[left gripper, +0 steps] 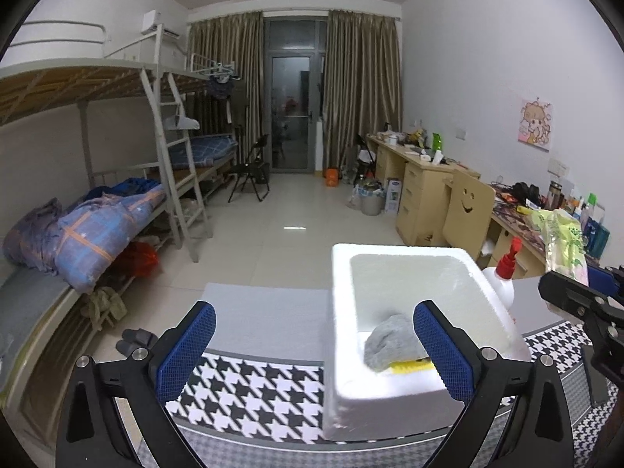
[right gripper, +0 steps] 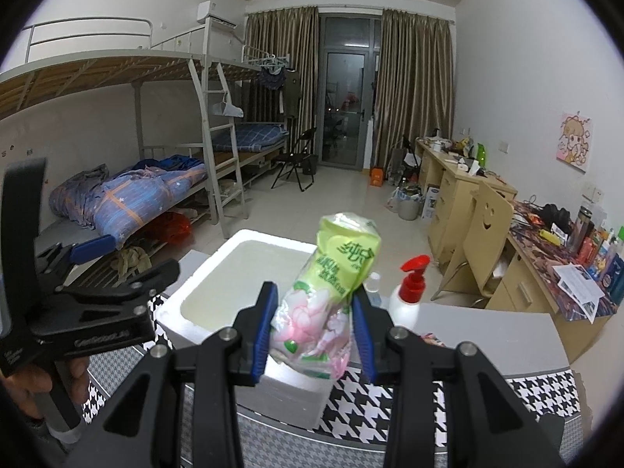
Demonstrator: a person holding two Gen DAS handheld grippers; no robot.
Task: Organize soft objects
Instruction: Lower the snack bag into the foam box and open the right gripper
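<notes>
A white foam box [left gripper: 343, 351] stands on the houndstooth tablecloth [left gripper: 249, 390]. Inside it a grey cloth [left gripper: 390, 337] lies on a yellow sponge [left gripper: 409, 367]. My left gripper [left gripper: 316, 351] is open wide with nothing between its pads, the right pad over the box's near corner. My right gripper [right gripper: 316, 323] is shut on a soft green and pink tissue pack [right gripper: 331, 284] and holds it upright over the box's [right gripper: 175, 312] near right corner. That pack [left gripper: 565, 238] and the right gripper [left gripper: 573, 280] also show at the right edge of the left wrist view.
A white bottle with a red pump [right gripper: 409, 296] stands just right of the box. A hand [right gripper: 35, 386] holds the left gripper [right gripper: 144, 253] left of the box. Bunk beds [left gripper: 97, 214] line the left wall, cluttered desks [right gripper: 546, 257] the right.
</notes>
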